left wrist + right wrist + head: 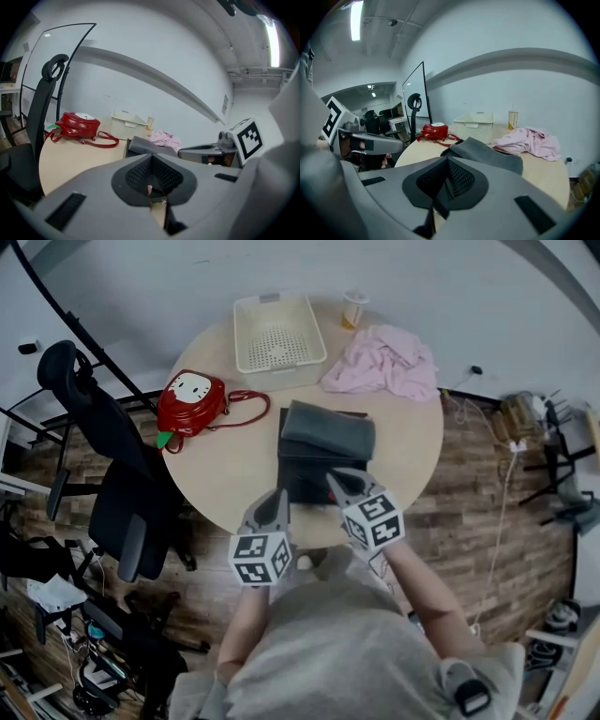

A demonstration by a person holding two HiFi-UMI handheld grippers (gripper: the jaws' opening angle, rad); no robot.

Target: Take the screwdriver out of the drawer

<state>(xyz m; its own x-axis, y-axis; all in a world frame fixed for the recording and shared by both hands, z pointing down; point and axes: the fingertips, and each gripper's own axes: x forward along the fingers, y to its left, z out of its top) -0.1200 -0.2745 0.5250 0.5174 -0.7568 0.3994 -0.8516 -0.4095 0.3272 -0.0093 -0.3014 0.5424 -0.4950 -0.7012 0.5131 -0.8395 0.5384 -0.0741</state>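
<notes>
A dark drawer box [309, 479] stands on the round table [225, 474] near its front edge, with a grey cloth [328, 430] draped over its top. No screwdriver shows in any view. My left gripper [276, 500] hovers at the table's front edge, just left of the box, its jaws together with nothing between them. To the right, my right gripper [337, 480] is at the box's front right corner, also shut and empty. The left gripper view shows the left gripper [151, 157] aimed past the box [138, 146]. In the right gripper view the right gripper [447, 161] faces the grey cloth [487, 153].
A red bag [192, 401] with a strap lies at the table's left. A white basket [277, 332], a cup [353, 308] and a pink cloth [386, 362] sit at the back. A black office chair [103, 465] stands left of the table.
</notes>
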